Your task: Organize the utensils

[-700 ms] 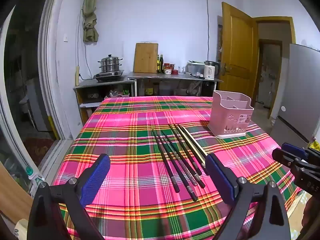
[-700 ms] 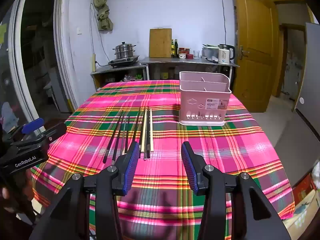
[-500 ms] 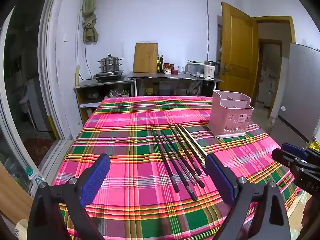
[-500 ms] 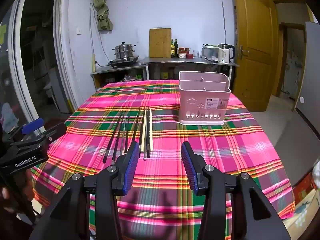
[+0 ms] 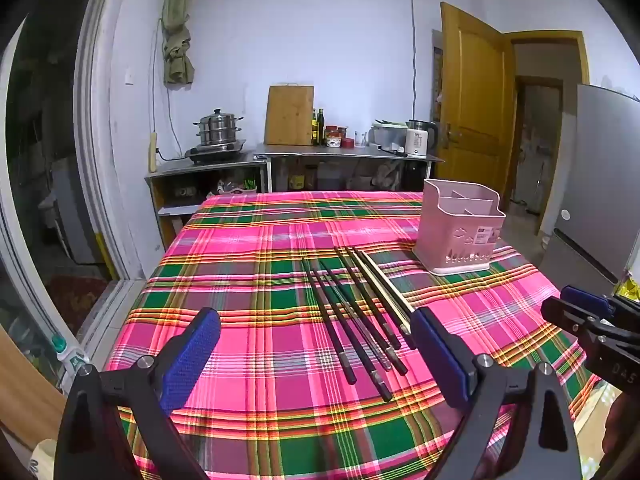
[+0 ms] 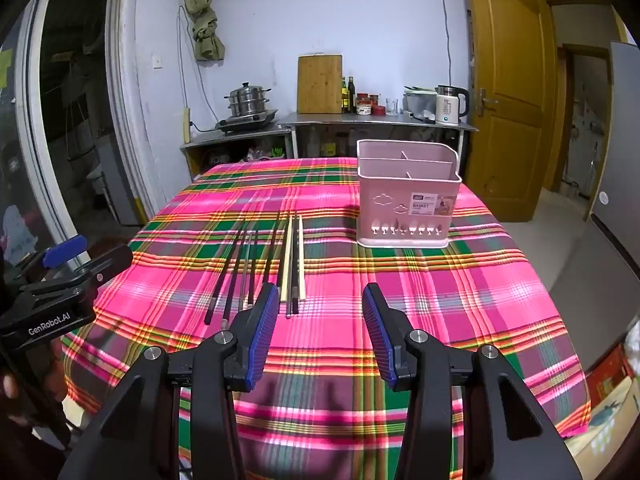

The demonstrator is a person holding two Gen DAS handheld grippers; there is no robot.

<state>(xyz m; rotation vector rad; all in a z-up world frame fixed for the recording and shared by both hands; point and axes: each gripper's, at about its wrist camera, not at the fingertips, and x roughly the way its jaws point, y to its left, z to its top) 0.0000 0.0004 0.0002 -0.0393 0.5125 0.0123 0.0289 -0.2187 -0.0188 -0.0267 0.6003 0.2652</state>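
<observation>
Chopsticks [image 6: 260,268], a loose row of slim dark sticks with two pale wooden ones on its right side, lie flat on the pink, green and yellow plaid tablecloth [image 6: 440,280] near the table's front edge. Seen from the right wrist, from left to right: the black left gripper [image 6: 70,254] with blue pads hovers off the table's left edge, its fingers spread wide with nothing between them; then the chopsticks; then the right gripper [image 6: 320,328], its blue-padded fingers parted and empty, above the cloth just right of the sticks' near ends; further back to the right stands the pink plastic divided utensil basket [image 6: 408,200], upright, well apart from the chopsticks
</observation>
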